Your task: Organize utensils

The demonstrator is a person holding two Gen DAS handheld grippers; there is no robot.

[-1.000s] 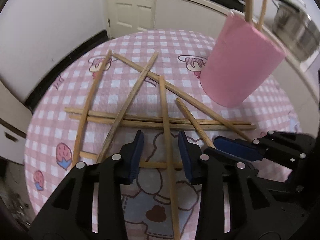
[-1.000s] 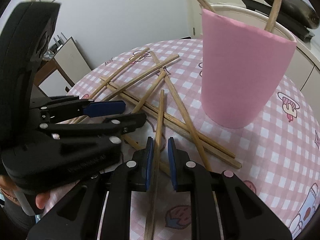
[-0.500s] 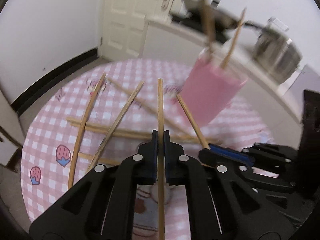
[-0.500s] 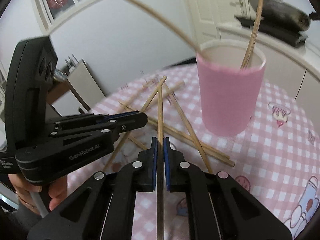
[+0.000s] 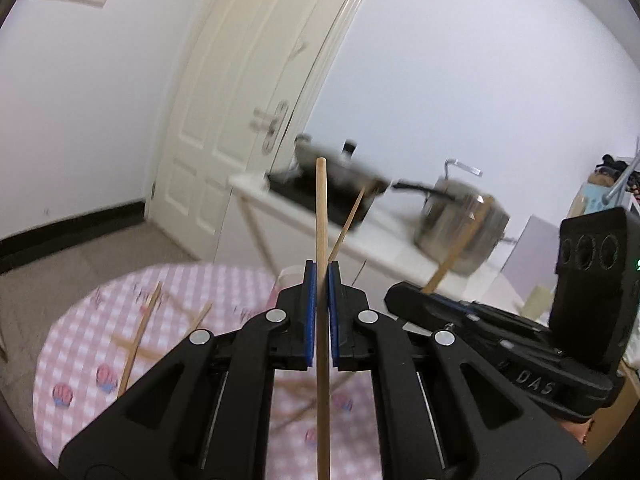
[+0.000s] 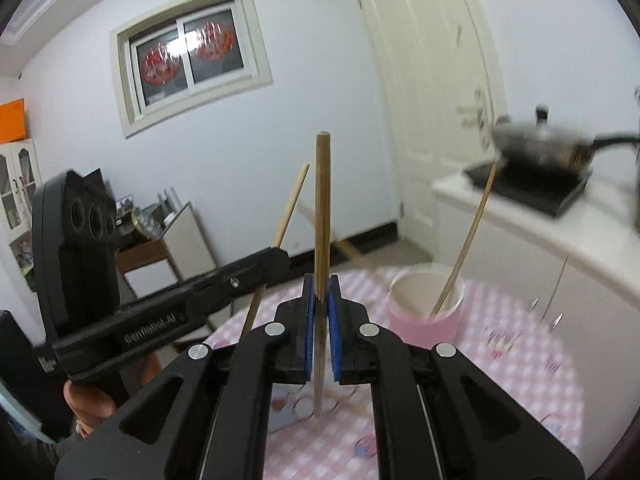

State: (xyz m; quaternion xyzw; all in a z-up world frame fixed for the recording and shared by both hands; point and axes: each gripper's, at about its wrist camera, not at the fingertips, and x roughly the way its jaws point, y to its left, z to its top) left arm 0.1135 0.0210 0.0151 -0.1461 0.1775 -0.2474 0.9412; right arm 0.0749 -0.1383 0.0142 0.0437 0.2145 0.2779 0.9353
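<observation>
Left wrist view: loose chopsticks (image 5: 138, 338) lay lower left on the checked bench (image 5: 72, 344). Left gripper (image 5: 322, 280) at centre was clamped on a pale chopstick (image 5: 321, 216) standing upright. Right wrist view: right gripper (image 6: 321, 286) at centre was clamped on a darker chopstick (image 6: 322, 200). Pink cup (image 6: 424, 312) sat centre-right on the bench, one stick (image 6: 466, 244) inside.

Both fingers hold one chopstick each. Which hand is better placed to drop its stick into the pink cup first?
Probably right: from the right gripper, the pink cup shows its open mouth just beside its chopstick. The left gripper hides most of the cup.
</observation>
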